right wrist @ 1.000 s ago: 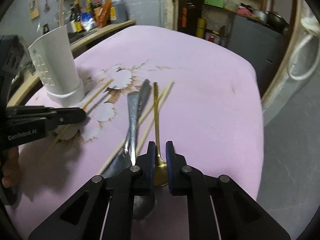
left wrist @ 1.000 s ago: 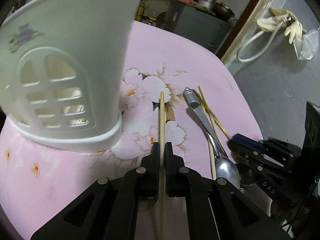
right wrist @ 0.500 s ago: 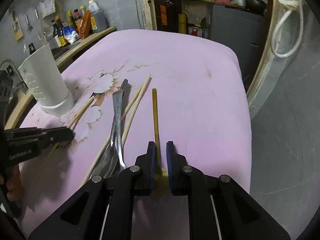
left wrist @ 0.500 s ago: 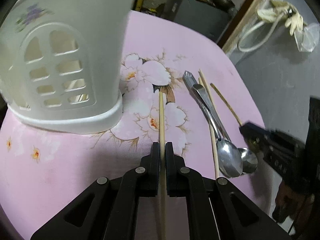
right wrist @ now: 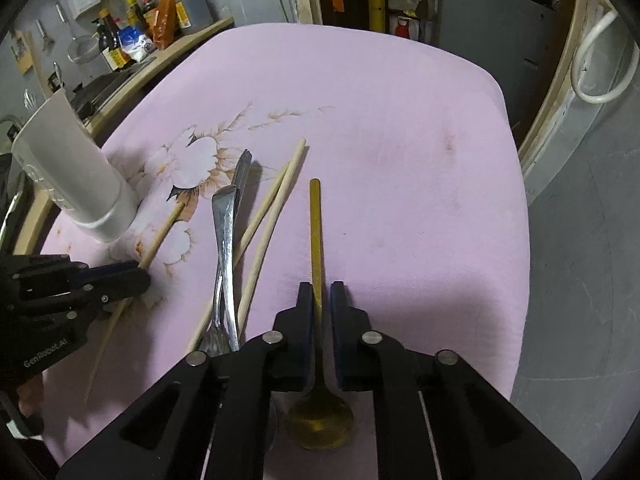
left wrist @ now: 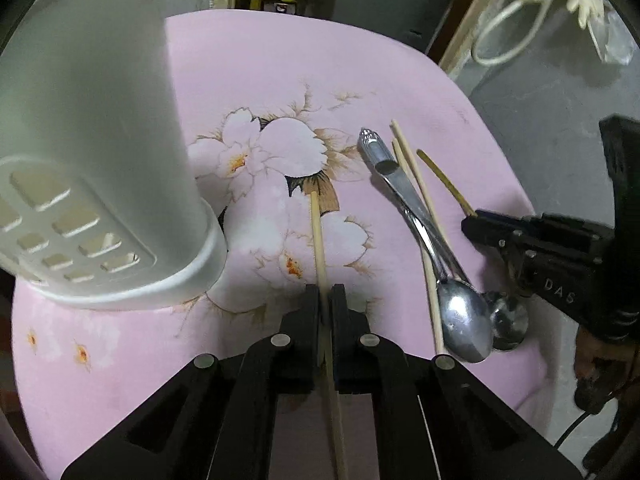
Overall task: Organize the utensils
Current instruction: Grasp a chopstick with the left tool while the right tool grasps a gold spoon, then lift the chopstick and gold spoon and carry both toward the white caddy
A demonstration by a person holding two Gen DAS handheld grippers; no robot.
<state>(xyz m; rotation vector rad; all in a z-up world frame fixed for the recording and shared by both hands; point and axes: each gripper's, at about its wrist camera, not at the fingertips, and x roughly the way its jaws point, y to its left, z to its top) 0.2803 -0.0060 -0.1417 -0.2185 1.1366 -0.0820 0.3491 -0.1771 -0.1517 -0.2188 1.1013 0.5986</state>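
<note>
The wooden chopstick [left wrist: 319,236] lies pinched between the closed jaws of the left gripper [left wrist: 325,294], its far tip reaching out over the flower print and its near end running back under the gripper body. The gold spoon [right wrist: 316,240] is clamped by its thin handle in the right gripper [right wrist: 321,292], whose jaws have just been closing on it; the handle points away across the cloth and the bowl sits close to the camera, beneath the gripper's arms. Whether the spoon's bowl rests on the cloth or hangs just above it is hard to tell from this angle.

Between the two grippers lie the loose utensils: two steel spoons [left wrist: 464,316] with crossed handles, their bowls side by side near the worktop's near edge, and two more pale chopsticks [right wrist: 272,216] lying beside and partly under them. The white utensil holder [left wrist: 92,152] stands upright on the left of the cloth, near the held chopstick, with cut-out windows in its wall.

All of this rests on the worktop, covered by a pink floral cloth [right wrist: 400,128]. Beyond it, bottles [right wrist: 140,36] crowd a shelf at the back left, and a white hose [right wrist: 600,60] hangs on the right above the grey floor [right wrist: 580,280].
</note>
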